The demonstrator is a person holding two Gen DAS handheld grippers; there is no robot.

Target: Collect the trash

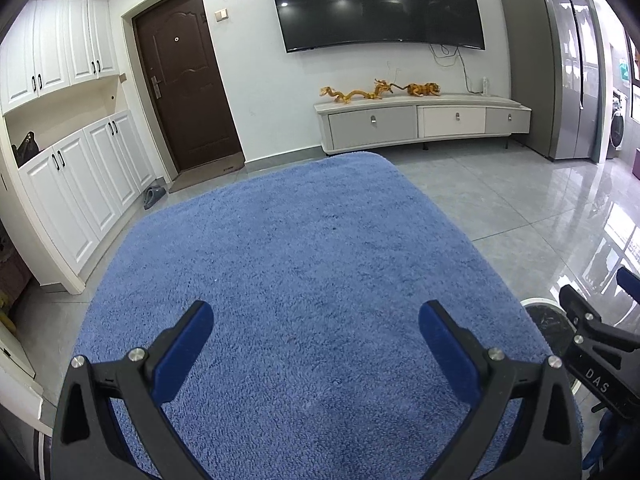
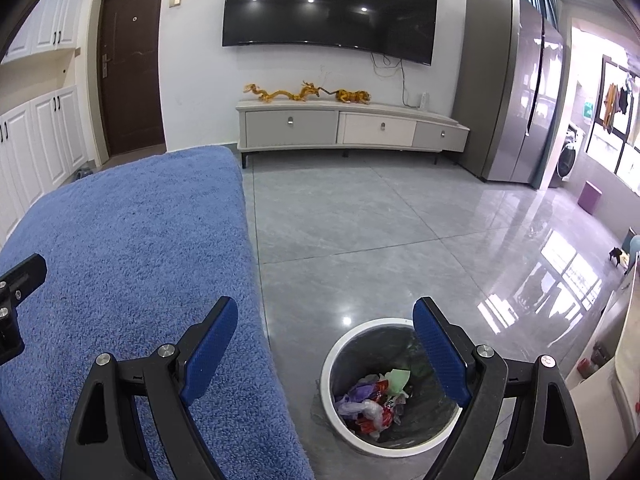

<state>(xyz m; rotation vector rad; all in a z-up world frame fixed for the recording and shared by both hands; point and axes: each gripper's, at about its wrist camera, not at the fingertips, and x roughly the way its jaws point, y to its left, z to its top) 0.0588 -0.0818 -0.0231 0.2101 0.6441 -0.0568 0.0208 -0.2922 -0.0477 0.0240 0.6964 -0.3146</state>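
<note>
A round white-rimmed trash bin (image 2: 340, 344) with a dark liner stands on the grey floor to the right of a surface covered in blue fleece (image 2: 132, 248). Crumpled wrappers and bags (image 2: 372, 400) lie inside it. My right gripper (image 2: 325, 312) is open and empty, above the gap between the fleece edge and the bin. My left gripper (image 1: 316, 316) is open and empty over the blue fleece (image 1: 300, 260), which carries no trash. The bin's rim (image 1: 538, 303) shows at the right of the left wrist view, behind the right gripper's finger (image 1: 592, 332).
A white TV cabinet (image 2: 352, 128) with yellow dragon figures (image 2: 304, 94) stands by the far wall under a wall TV (image 2: 328, 8). A grey fridge (image 2: 508, 84) is at the right, white cupboards (image 1: 80, 184) and a brown door (image 1: 184, 80) at the left.
</note>
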